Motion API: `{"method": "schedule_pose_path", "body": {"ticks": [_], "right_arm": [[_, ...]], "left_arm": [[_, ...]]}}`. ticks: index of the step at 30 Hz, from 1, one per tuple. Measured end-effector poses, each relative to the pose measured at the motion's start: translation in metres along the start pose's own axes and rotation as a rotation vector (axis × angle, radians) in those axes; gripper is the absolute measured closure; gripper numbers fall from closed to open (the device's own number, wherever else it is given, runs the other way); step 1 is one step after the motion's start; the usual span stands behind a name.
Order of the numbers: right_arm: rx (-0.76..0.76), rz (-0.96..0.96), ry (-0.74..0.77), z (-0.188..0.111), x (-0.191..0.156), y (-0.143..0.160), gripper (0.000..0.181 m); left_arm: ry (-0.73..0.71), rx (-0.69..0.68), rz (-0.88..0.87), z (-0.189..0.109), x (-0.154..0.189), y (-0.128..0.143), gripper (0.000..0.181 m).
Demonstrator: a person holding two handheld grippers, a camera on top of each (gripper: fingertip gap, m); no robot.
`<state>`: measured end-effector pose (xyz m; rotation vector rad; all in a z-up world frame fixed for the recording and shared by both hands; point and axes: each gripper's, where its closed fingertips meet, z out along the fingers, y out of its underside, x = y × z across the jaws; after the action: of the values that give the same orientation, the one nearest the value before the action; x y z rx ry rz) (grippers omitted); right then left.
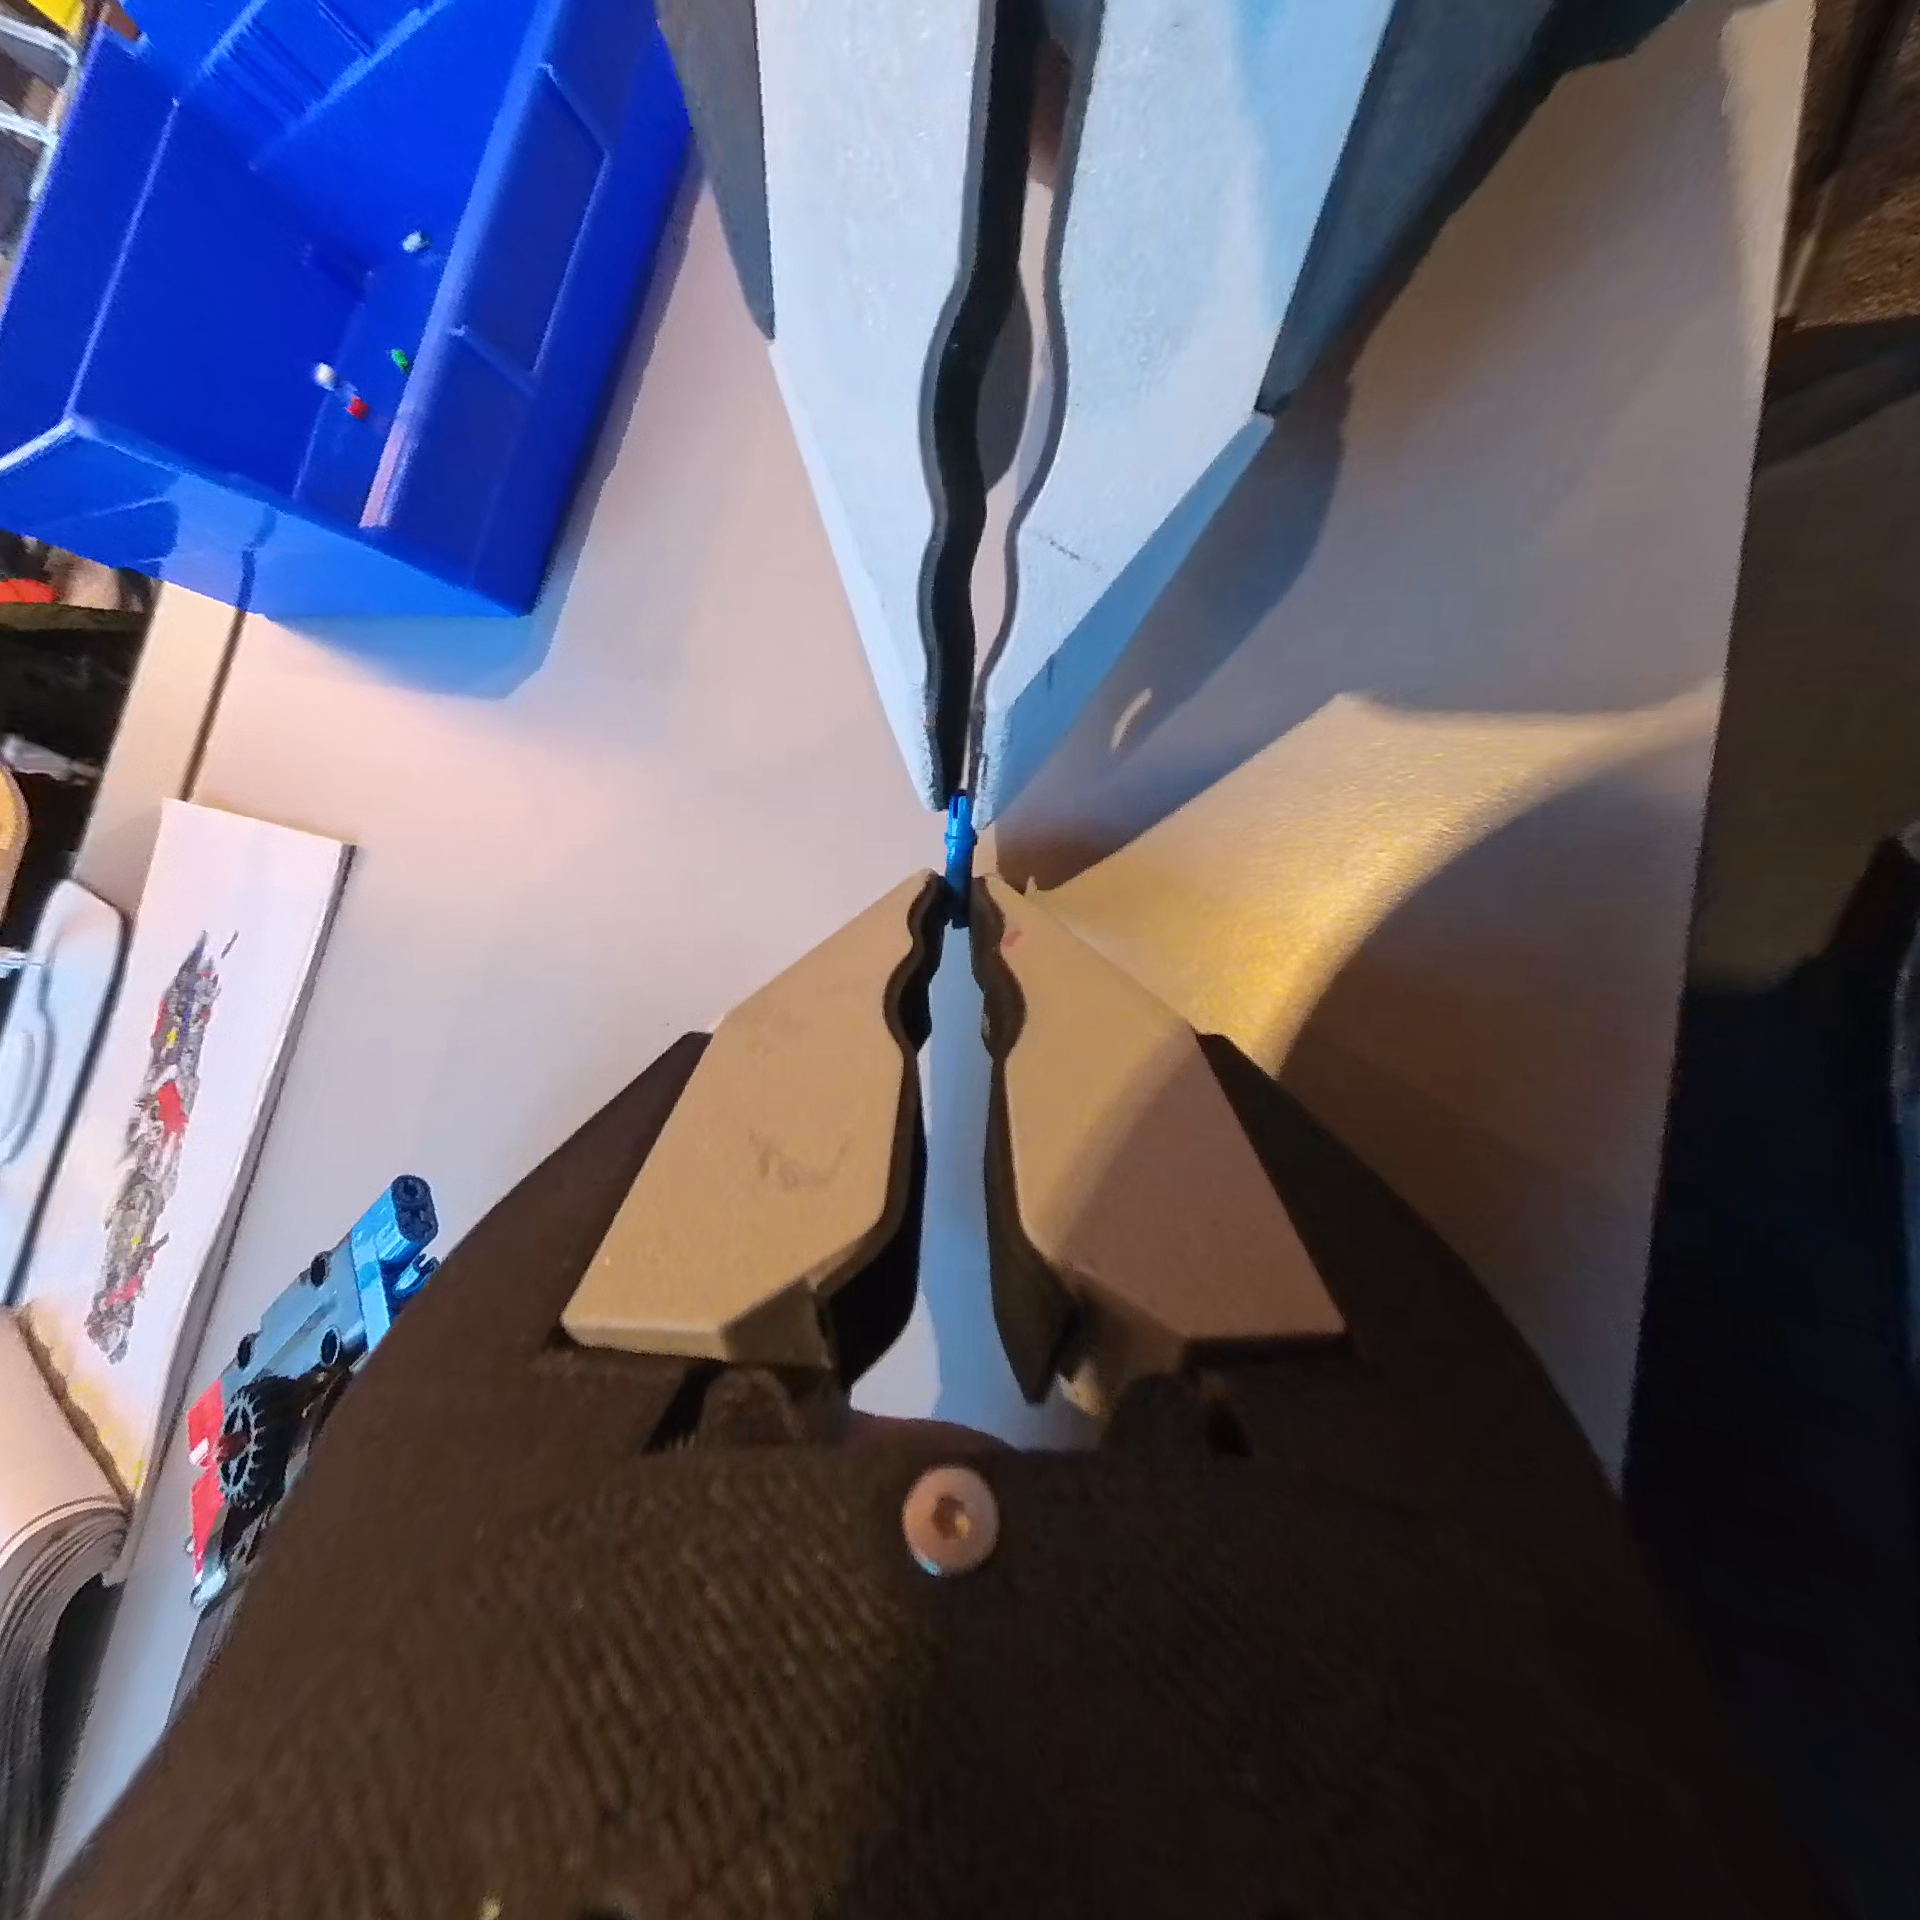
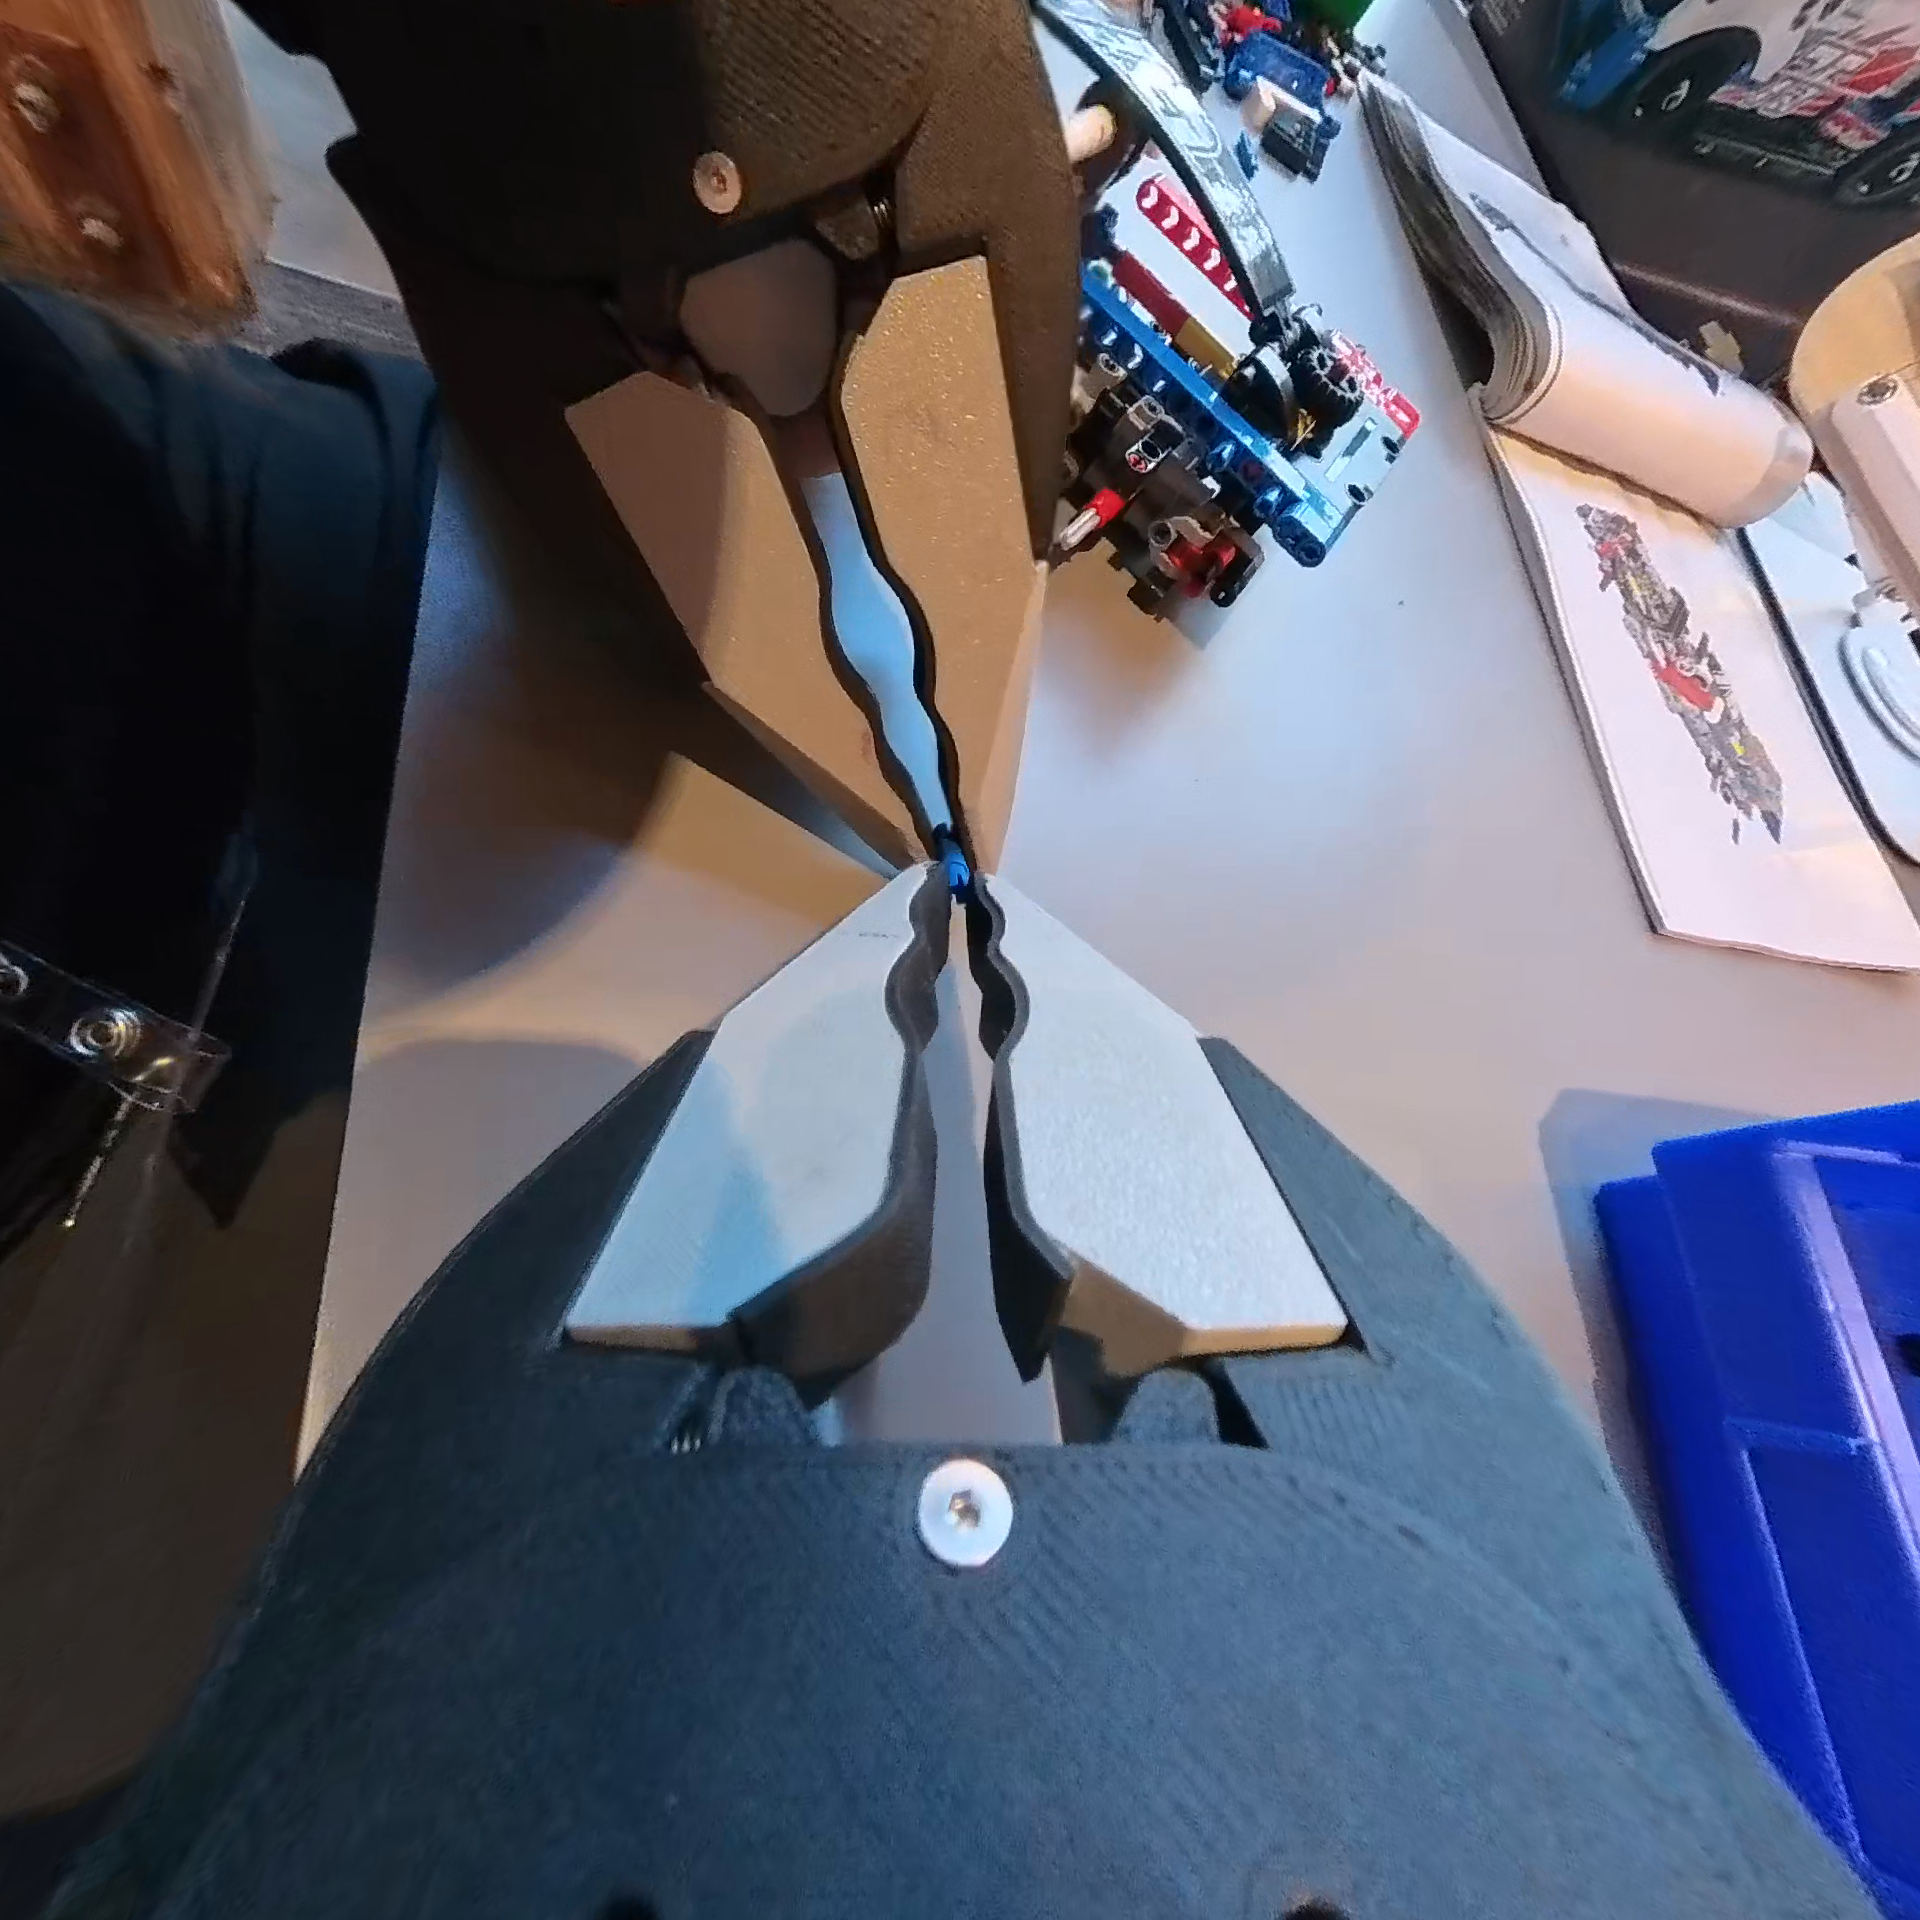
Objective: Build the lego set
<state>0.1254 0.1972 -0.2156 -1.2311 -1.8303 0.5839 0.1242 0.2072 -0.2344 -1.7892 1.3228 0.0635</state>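
Both grippers, left and right, pinched nearly closed on one blue pin; release one before carrying to model at 1 o'clock

Left gripper body showing rough, layered matt black plastic with a shiny metal screw; fingers looking matt, grainy. Blue bin reading as glossy plastic. Surface looking smooth, matt white. Booklet showing paper pages.
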Motion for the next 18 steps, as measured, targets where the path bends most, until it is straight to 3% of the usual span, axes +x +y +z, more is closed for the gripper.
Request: {"method": "schedule_pose_path", "body": {"ticks": [15, 18], "right_arm": [[-0.030, 0.019, -0.155, 0.002, -0.004, -0.001, 0.181], [-0.021, 0.044, -0.080, -0.009, 0.009, -0.002, 0.181]], "left_arm": [[-0.020, 0.006, 0.036, 0.001, 0.004, -0.004, 0.179], [-0.038, -0.004, 0.033, 0.001, 0.000, -0.001, 0.179]]}}
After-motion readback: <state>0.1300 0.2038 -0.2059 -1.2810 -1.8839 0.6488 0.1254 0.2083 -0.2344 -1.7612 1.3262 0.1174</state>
